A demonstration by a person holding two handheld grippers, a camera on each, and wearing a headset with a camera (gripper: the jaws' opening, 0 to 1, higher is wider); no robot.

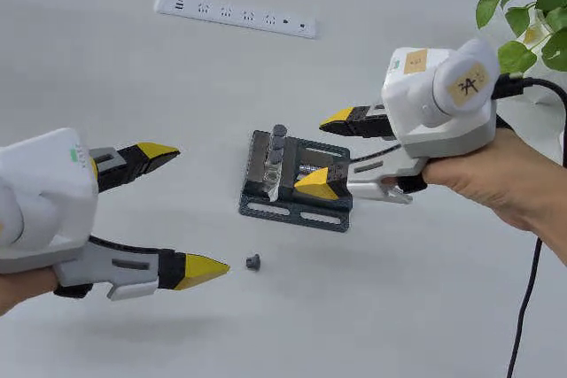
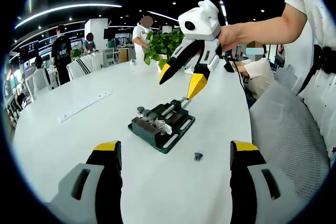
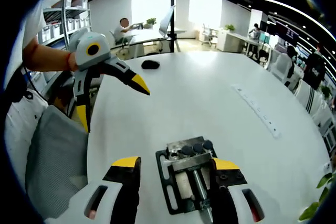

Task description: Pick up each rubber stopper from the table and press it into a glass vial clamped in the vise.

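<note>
Left gripper (image 1: 197, 210), short of the vise (image 1: 297, 210), and right gripper (image 1: 314, 154), above it, both hang spread and empty, and we judge three vials (image 1: 278, 143) stoppered, the nearest vial (image 1: 271, 179) open, and one rubber stopper (image 1: 252, 262) left on the table (image 1: 399, 325) beside the vise.

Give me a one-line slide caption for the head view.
Open left claw near a loose rubber stopper on the table; open right claw raised near the vise holding vials.

Head view looking down, gripper views low, facing the shared vise (image 1: 292, 210) from opposite sides
</note>
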